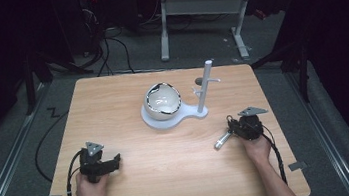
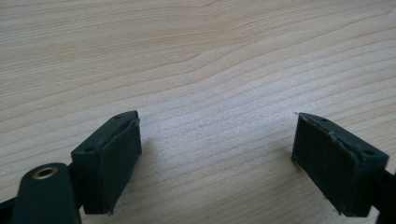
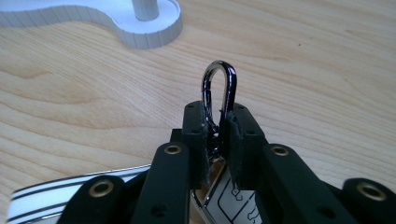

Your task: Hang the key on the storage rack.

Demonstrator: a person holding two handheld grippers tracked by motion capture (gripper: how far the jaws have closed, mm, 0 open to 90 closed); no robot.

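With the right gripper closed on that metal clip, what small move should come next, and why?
Probably lift the right gripper slightly off the table. Its jaws are clamped on the metal clip, whose loop sticks out beyond them, low over the wood. The white stand with its pegs is ahead, so clearance comes first. The left gripper rests open.

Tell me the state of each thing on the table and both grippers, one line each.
left gripper: open, nothing between its jaws, low over the table.
right gripper: shut on the metal clip.
metal clip: clamped, its loop sticking out past the jaws.
bowl: upright on the white stand's base.
white stand: upright, nothing hanging from its pegs.
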